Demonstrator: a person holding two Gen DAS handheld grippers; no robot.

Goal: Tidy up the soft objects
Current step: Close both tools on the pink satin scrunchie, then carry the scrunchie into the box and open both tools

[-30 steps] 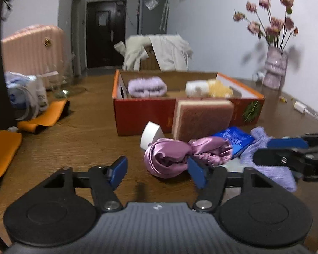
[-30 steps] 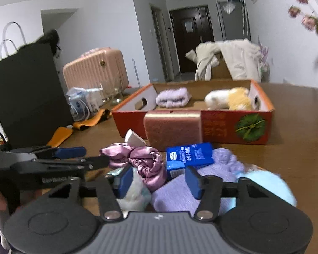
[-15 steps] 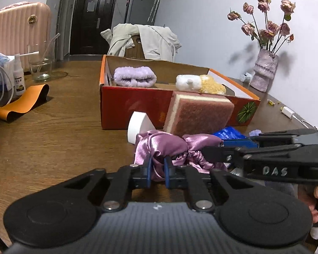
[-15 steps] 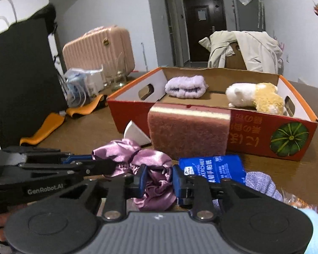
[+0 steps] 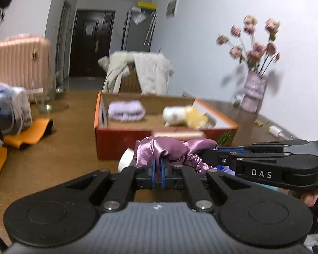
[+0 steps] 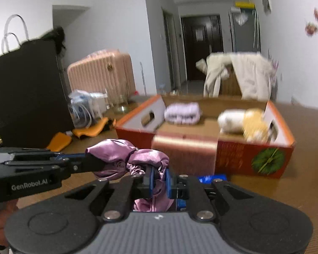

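— Two grippers are pinching one thing: the purple satin scrunchie (image 5: 171,148). The left gripper (image 5: 158,174) is squeezing a fold of it between blue fingers (image 5: 152,172) that are pressed nearly together, and the right gripper (image 6: 159,181) is doing the same at the other end, satin bulging out above and below its fingers (image 6: 168,183).

— Why both on something so light?

— My guess is that it is floppy; held at two ends it is staying stretched out rather than dangling, which should make it easier to lay flat.

— Where is it relative to the cardboard box (image 6: 254,158)?

— Just in front of the box's near wall, hanging clear of the desk (image 5: 53,158). In the right wrist view it is sitting about level with the box's rim, so it looks close to clearing the wall.

— What is already inside the box?

— A folded lilac cloth (image 6: 183,113) toward its left end and a white-and-yellow plush toy (image 6: 241,122) toward its right, with bare floor between them. That gap is probably where the scrunchie belongs.

— Anything else outside the box?

— A brown scouring sponge (image 6: 184,150) is leaning against the box's near wall, and a blue packet (image 6: 212,178) is lying below it. Both views are blurring, so finer detail is unclear.
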